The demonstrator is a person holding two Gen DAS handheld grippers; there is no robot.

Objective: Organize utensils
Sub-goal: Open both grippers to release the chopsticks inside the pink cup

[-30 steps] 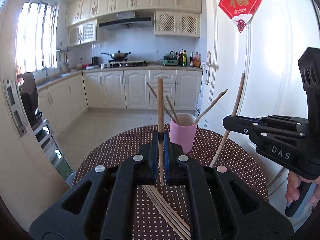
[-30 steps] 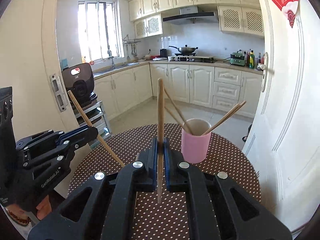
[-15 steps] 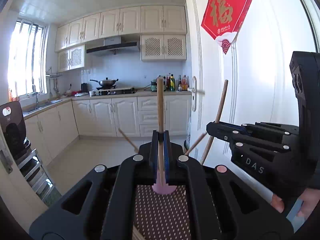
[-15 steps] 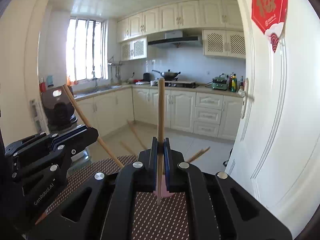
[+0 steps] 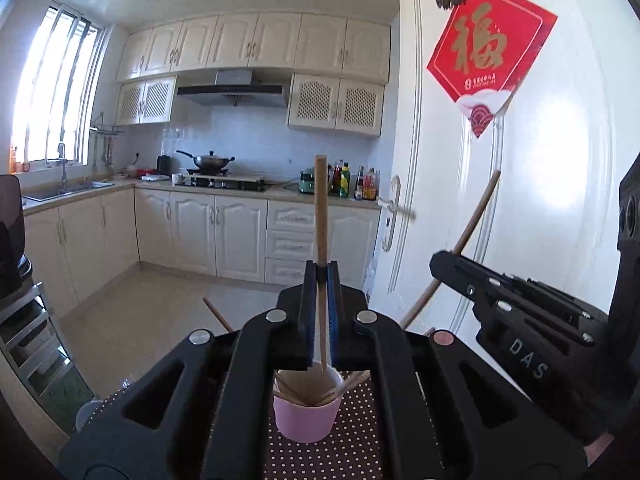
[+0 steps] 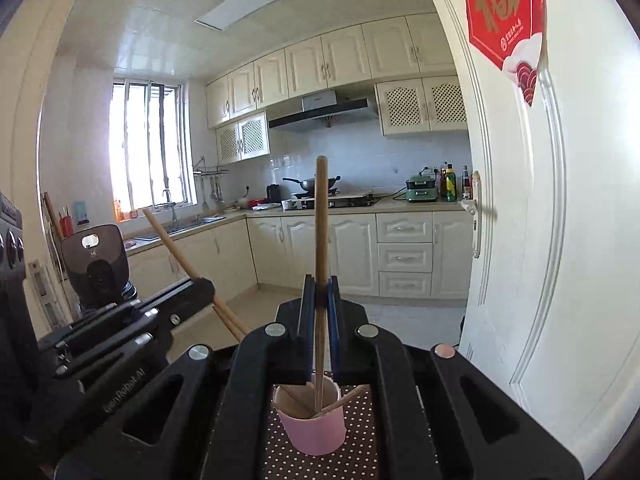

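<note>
A pink cup [image 5: 308, 414] holding several wooden chopsticks stands on the brown dotted tablecloth [image 5: 320, 456]. My left gripper [image 5: 321, 280] is shut on an upright chopstick [image 5: 320, 208] whose lower tip hangs at the cup's mouth. My right gripper [image 6: 321, 288] is shut on another upright chopstick [image 6: 320, 216] whose tip dips into the same cup [image 6: 314, 426]. Each gripper shows in the other's view: the right one [image 5: 444, 260] with its slanted stick, the left one [image 6: 204, 284] likewise.
A white door [image 5: 520, 200] with a red paper sign [image 5: 488, 56] stands close on the right. Kitchen cabinets and a stove [image 5: 216, 180] line the far wall. A dark appliance on a rack [image 6: 96, 264] stands at the left.
Both grippers have risen and moved in over the cup, which now sits directly below the fingers with the chopstick tips at its mouth. The loose chopsticks on the cloth are out of view.
</note>
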